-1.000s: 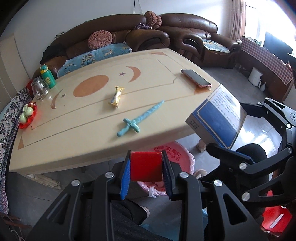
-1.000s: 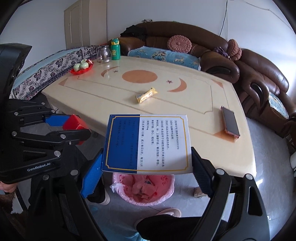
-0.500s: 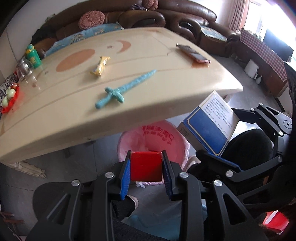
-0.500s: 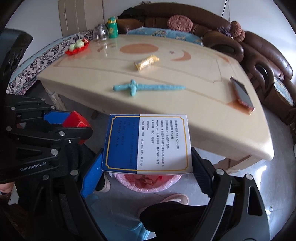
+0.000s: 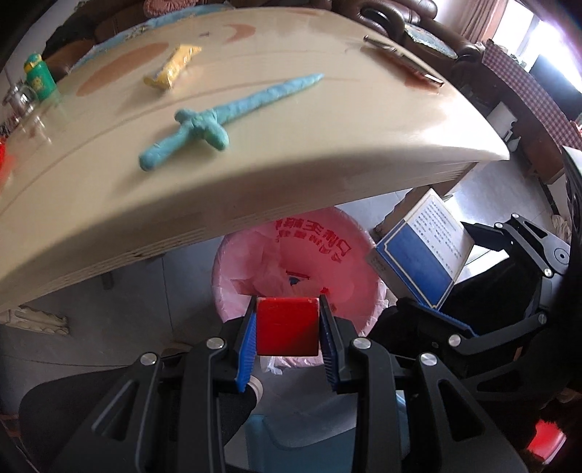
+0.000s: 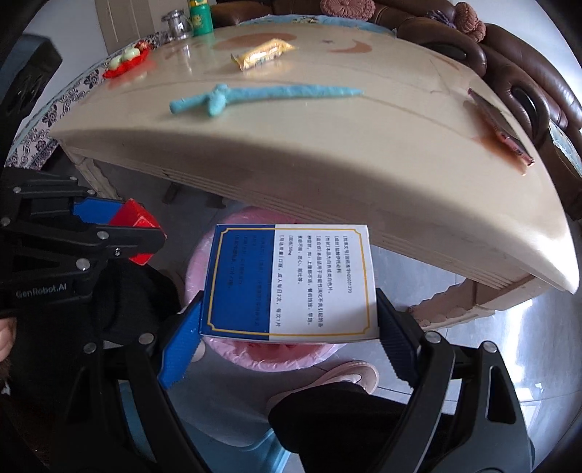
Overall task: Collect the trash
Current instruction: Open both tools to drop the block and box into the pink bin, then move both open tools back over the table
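My left gripper (image 5: 287,342) is shut on a small red box (image 5: 287,325), pinched between its blue pads just above the pink-lined trash bin (image 5: 327,243) that stands on the floor under the table's edge. My right gripper (image 6: 287,327) is shut on a blue and white printed box (image 6: 289,282), which hangs over the same trash bin (image 6: 262,351) and hides most of its mouth. In the right wrist view the left gripper (image 6: 145,236) with the red box (image 6: 136,222) shows at the left. The blue and white box (image 5: 418,251) is at the bin's right side in the left wrist view.
On the beige table (image 5: 327,145) lie a teal toy sword (image 5: 225,116), a yellow snack wrapper (image 5: 174,67) and a phone (image 5: 403,60). A green bottle (image 6: 201,16), a glass jar (image 6: 176,23) and a red dish (image 6: 125,63) stand at its far side. Brown sofas (image 6: 523,80) lie behind. A person's shoe (image 6: 345,374) is beside the bin.
Both grippers have sunk from table height to below the table's edge, still holding their boxes. The bin has grown larger and now lies directly under them.
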Demonstrator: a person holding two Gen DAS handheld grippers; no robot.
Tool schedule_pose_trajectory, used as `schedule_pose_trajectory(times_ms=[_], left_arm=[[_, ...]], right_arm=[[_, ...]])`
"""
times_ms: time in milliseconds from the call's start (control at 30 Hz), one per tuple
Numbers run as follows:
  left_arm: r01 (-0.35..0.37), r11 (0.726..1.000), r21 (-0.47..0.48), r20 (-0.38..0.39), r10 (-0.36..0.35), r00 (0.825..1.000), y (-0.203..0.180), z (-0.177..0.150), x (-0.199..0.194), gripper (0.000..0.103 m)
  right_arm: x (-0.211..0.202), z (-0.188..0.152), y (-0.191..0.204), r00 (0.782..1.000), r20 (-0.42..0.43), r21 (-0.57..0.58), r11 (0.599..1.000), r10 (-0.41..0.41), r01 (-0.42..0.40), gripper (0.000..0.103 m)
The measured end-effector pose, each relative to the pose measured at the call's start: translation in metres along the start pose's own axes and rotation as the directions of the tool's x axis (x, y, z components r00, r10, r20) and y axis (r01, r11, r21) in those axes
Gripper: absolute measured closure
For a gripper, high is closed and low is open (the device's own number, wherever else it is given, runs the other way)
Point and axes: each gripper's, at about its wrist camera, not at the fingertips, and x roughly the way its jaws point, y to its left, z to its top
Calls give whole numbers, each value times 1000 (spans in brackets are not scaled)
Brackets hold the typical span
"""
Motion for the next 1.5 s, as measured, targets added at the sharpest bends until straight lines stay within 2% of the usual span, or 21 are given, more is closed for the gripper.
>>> schedule_pose_trajectory(times_ms=[333,533,667,767,1033,1267,1367,1500], left_arm=[[38,999,-24,-87,-39,995,18,13,59,73],[58,998,-36,-114,-62,992,27,20,76,72],[79,996,-48,-121,-85,989,30,23,80,62],[67,997,-41,-115,-72,991,29,24,80,44],[64,996,-59,-101,-70,993,35,26,75,44],[49,997,-61,-73,-54,996,40,23,62,44],[31,998,-48,-37,-33,999,43,21,41,44],[-32,999,-29,15,32,999,46,24,1,41]], right_arm=[[57,0,5,999,-51,-94,995,9,-13,18],[75,0,6,997,-69,-130,991,24,-32,18],[85,4,5,996,-80,-140,989,26,-37,17],[90,4,6,996,-85,-154,988,10,-23,17],[92,6,-4,994,-79,-83,993,76,-82,17],[69,14,-5,994,24,-89,991,105,-102,17],[44,17,-5,985,114,-95,988,132,-121,17],[3,25,-3,964,220,-121,985,147,-123,9]])
